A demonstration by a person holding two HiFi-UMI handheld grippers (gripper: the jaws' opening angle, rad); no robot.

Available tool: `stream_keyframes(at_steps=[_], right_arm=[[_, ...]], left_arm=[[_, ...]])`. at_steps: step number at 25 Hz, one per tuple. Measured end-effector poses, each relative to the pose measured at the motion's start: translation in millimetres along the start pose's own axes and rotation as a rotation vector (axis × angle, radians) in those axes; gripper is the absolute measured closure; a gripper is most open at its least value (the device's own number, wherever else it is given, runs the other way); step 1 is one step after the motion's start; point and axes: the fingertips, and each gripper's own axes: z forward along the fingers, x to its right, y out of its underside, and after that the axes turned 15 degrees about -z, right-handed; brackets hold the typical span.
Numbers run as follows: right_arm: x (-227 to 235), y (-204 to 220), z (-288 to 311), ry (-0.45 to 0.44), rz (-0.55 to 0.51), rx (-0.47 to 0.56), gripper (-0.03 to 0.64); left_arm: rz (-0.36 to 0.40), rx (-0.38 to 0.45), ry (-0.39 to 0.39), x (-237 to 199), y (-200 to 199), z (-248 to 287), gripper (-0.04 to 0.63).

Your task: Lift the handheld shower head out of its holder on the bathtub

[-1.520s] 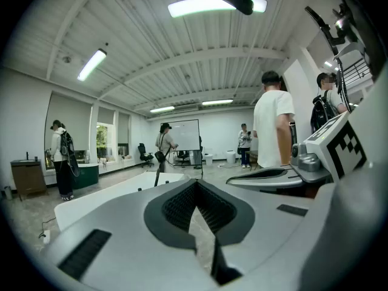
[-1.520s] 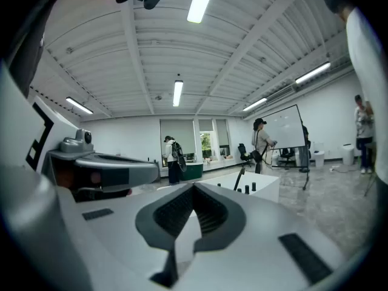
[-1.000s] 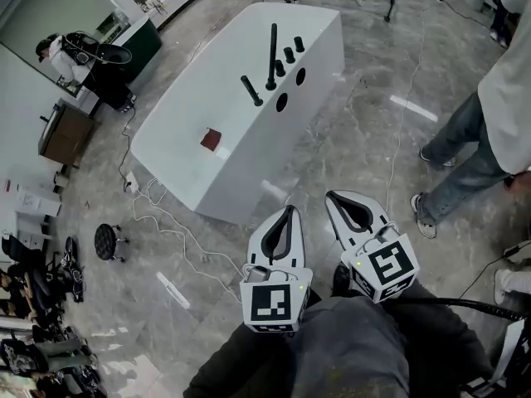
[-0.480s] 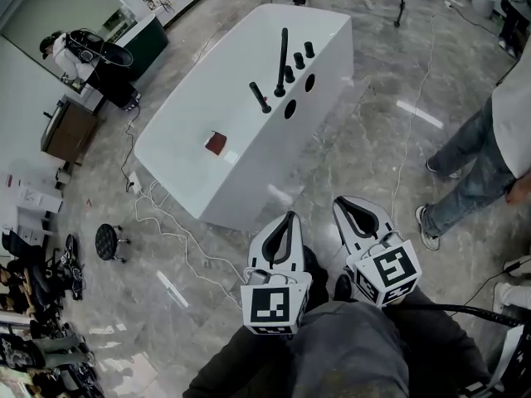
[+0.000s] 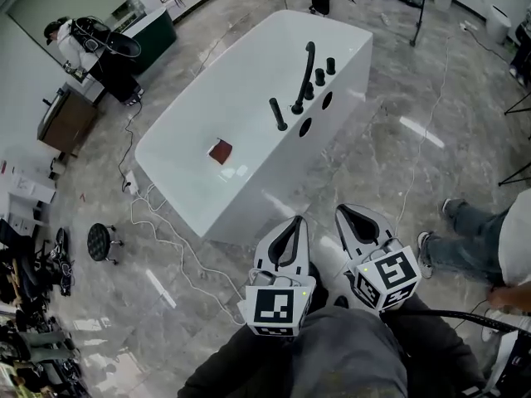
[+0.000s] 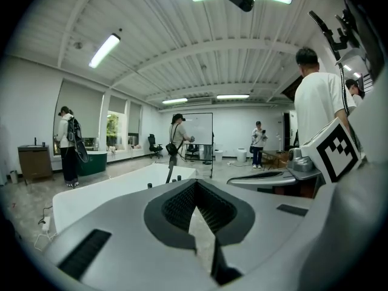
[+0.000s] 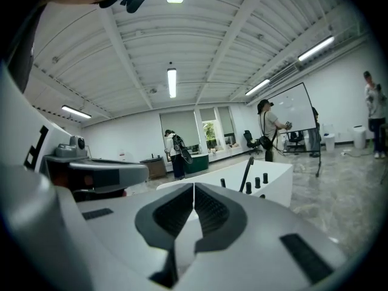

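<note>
On the bathtub's [image 5: 274, 177] long rim, the one turned toward the person, a row of black fittings stood about midway along. There was a tall curved spout [image 5: 305, 75], with short knobs [image 5: 320, 77] beyond it toward the far end. On the near side of the spout stood a slimmer black rod that I took to be the handheld shower head [image 5: 278, 114], seated in its holder and not yet lifted.

Both tools were well apart from it, with bare floor [image 5: 373, 156] and the tub's near corner between. The left gripper [image 5: 294, 220] and the right gripper [image 5: 343, 211] hung side by side in front of the person's legs, aimed roughly at the tub. Each had its jaws pressed together at the tips, with nothing between them.

The shower head lay ahead of the pair and slightly to the left of the left gripper's line, so by my reading the left one was the nearer, though only by a little.

Its long axis rose from the rim, close to upright, with the free end on top. From above it seemed to splay toward the basin, but I could not tell a true lean from the camera's steep angle. The lift would probably have to run along that axis, upward. The jaws would first need to part and then close across the rod from the side.
</note>
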Motion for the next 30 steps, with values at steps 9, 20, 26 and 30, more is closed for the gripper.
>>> stream_keyframes(at_steps=[9, 20, 26, 30], right_arm=[[5, -21, 64, 0.002, -0.038, -0.013, 0.612], [28, -16, 110, 0.025, -0.022, -0.039, 0.612], [52, -24, 144, 0.011, -0.02, -0.018, 0.612], [76, -24, 166, -0.001, -0.007, -0.021, 0.612]], left_arm=[[-0.021, 0.013, 0.032, -46, -24, 35, 0.592], [-0.055, -0.031, 0.034, -78, -19, 74, 0.592], [-0.04, -0.028, 0.011, -94, -31, 107, 0.592], [-0.044, -0.038, -0.005, -101, -36, 138, 0.592]])
